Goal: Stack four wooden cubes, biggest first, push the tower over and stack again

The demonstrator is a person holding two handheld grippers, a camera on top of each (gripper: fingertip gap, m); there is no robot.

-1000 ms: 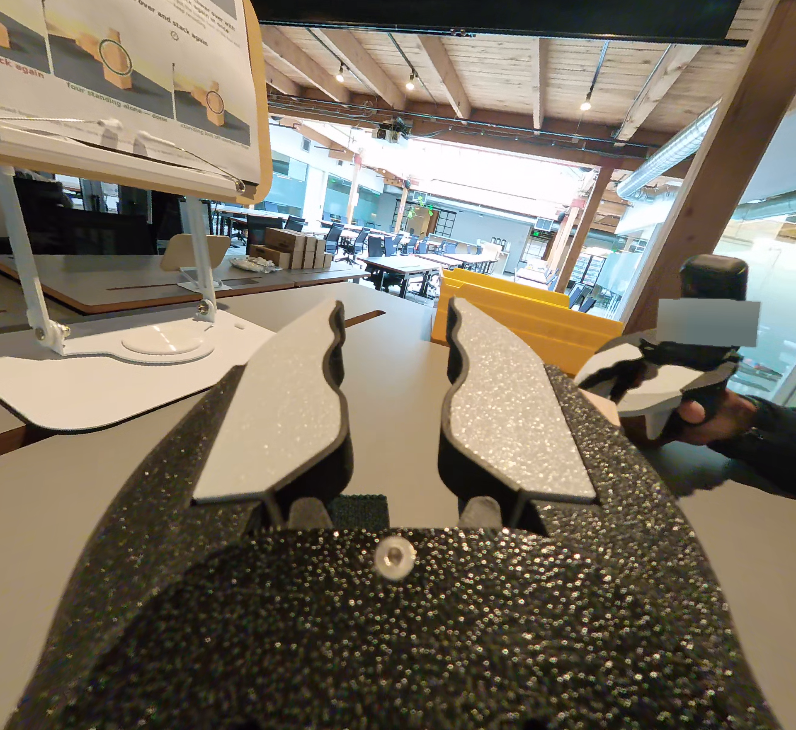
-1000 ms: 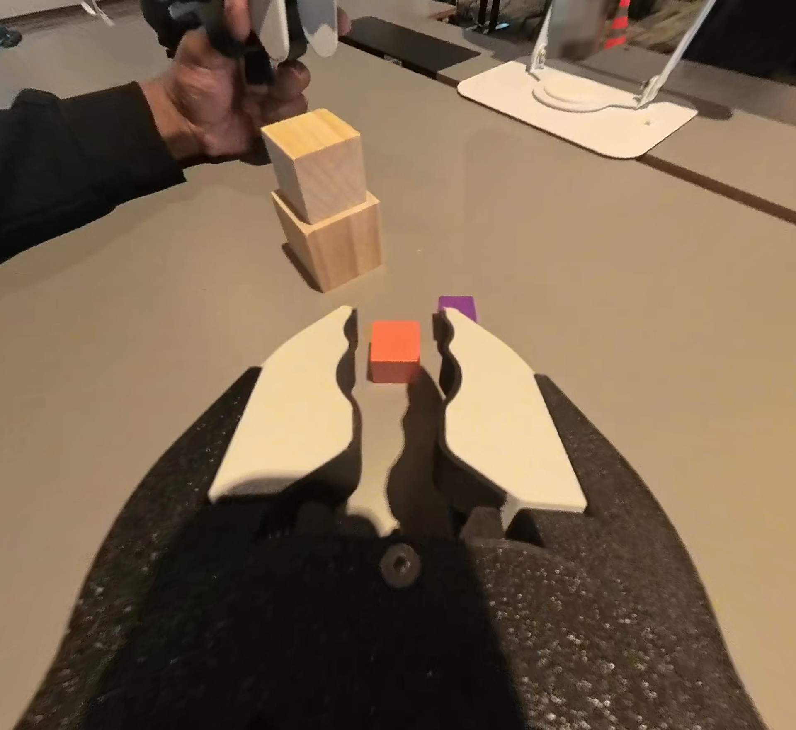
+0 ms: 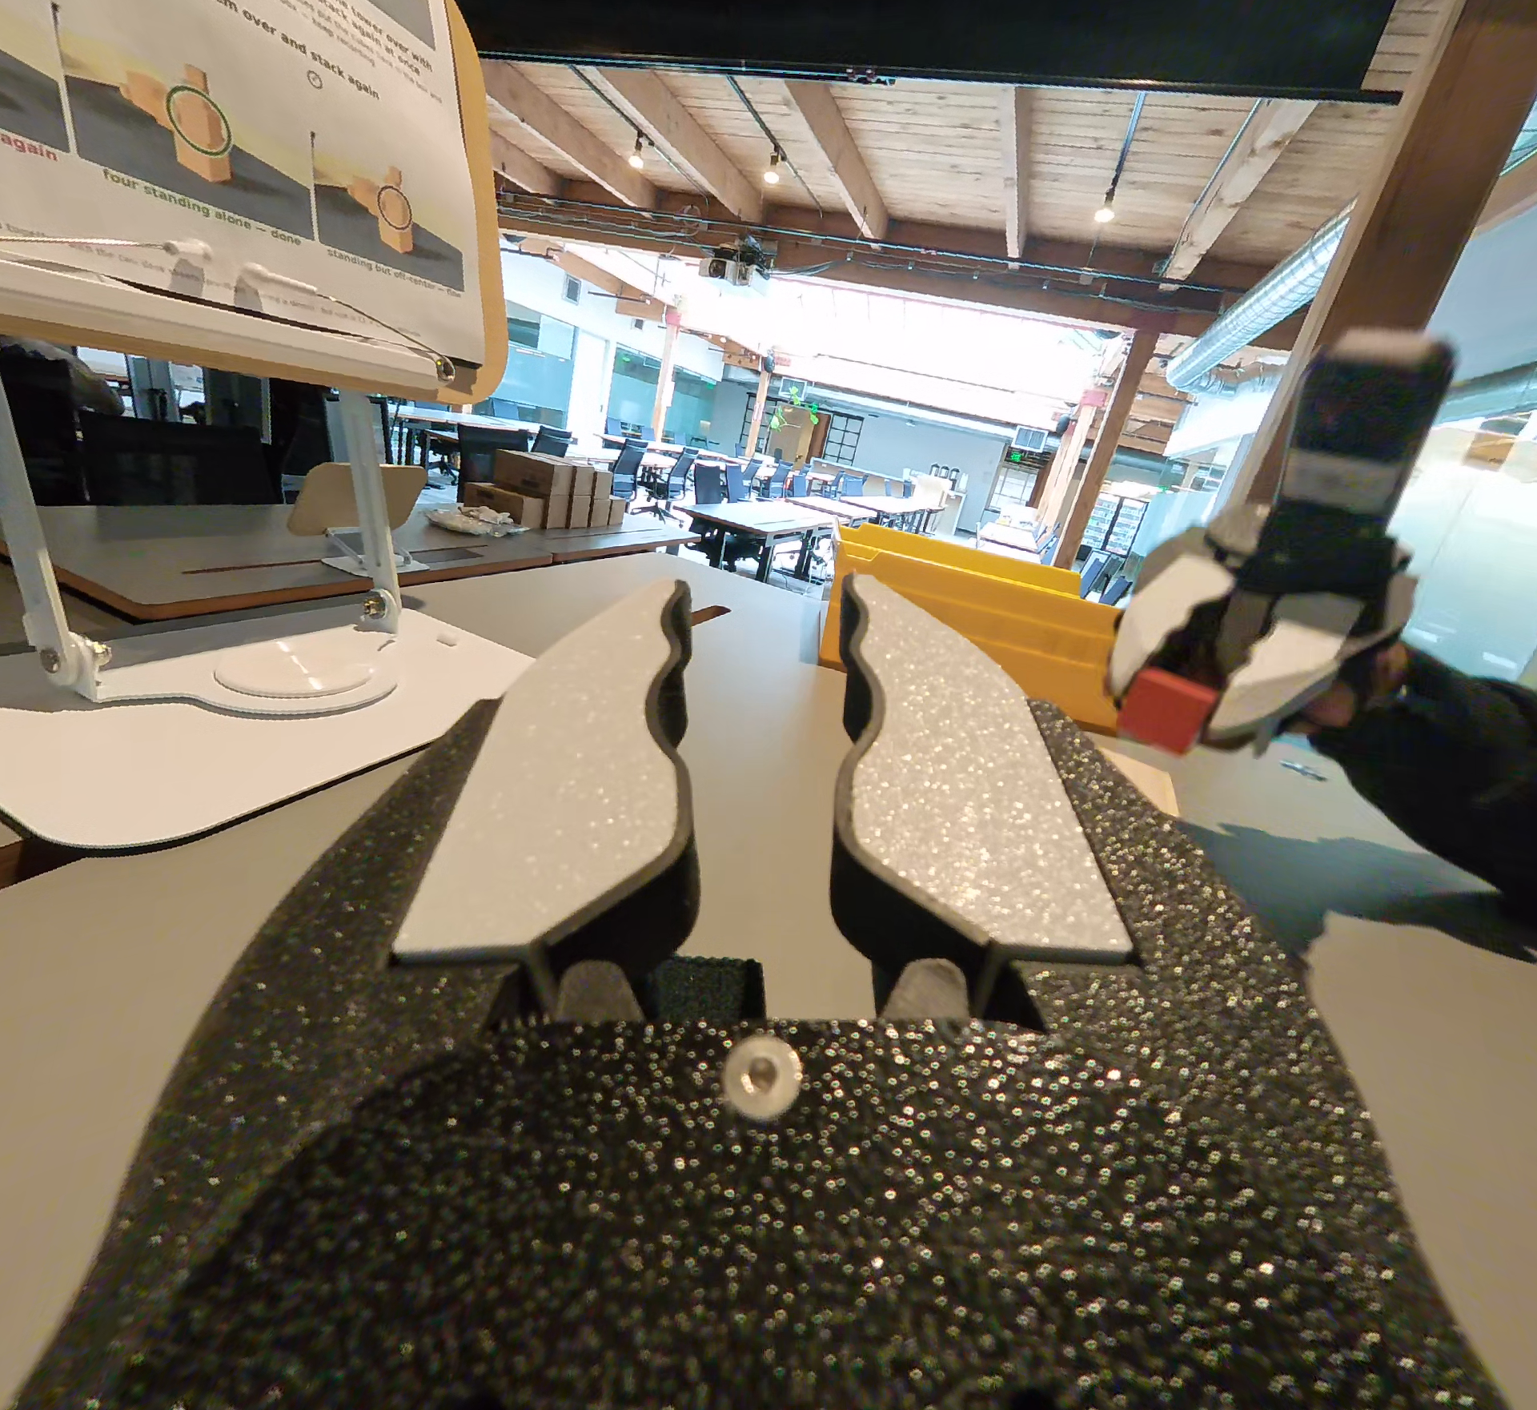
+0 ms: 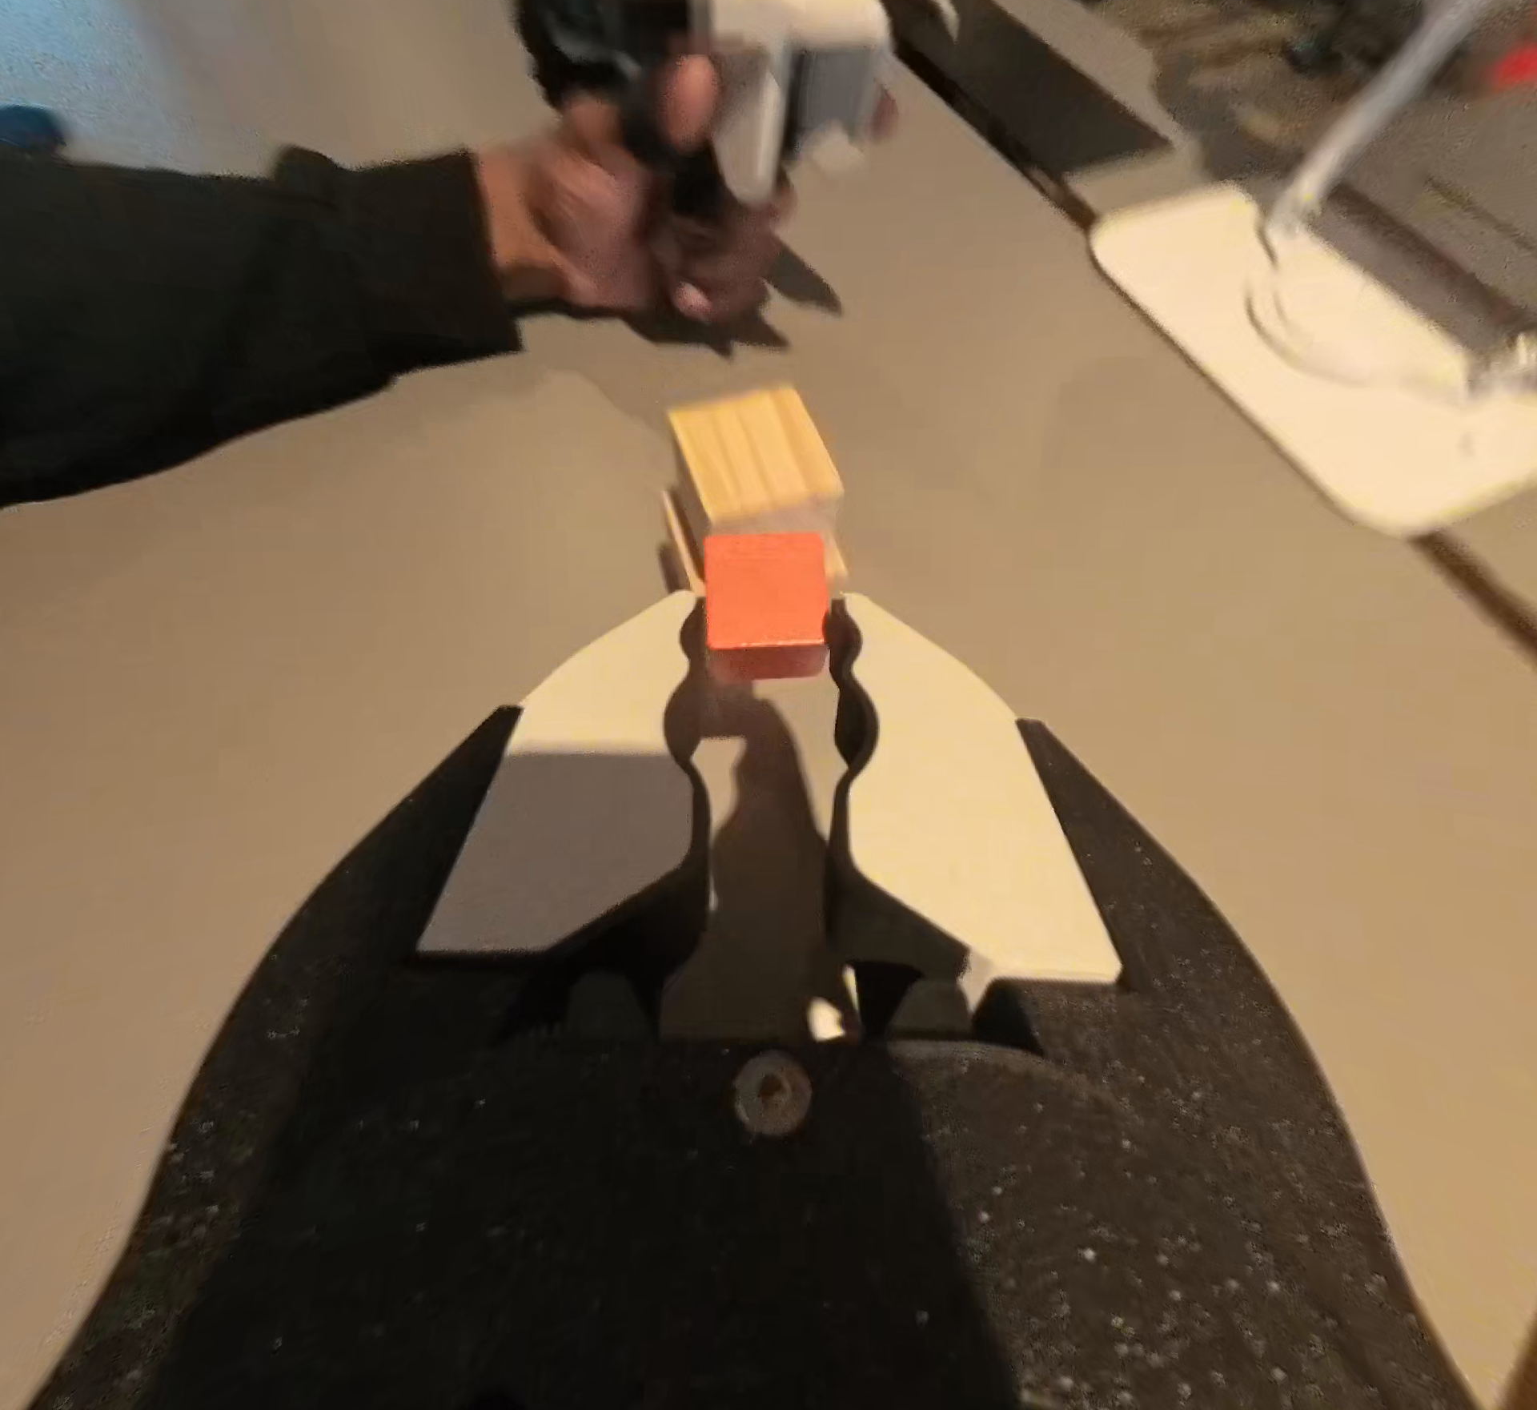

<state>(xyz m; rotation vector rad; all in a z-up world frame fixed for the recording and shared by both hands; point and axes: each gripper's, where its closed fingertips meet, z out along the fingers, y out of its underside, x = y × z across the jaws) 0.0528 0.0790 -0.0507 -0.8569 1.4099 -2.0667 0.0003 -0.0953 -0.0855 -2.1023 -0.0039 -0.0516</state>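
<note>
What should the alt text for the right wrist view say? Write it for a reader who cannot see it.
The right hand-held gripper grips an orange cube above a grey table, near a stack of two plain wooden cubes. Beyond, a dark-sleeved hand holds the blurred left hand-held gripper; a white stand base sits right.

Bare table [image 4: 1081, 704] lies around the two-cube wooden stack [image 4: 753, 467] at frame centre; the white stand base [image 4: 1297, 380] blocks the upper right.
</note>
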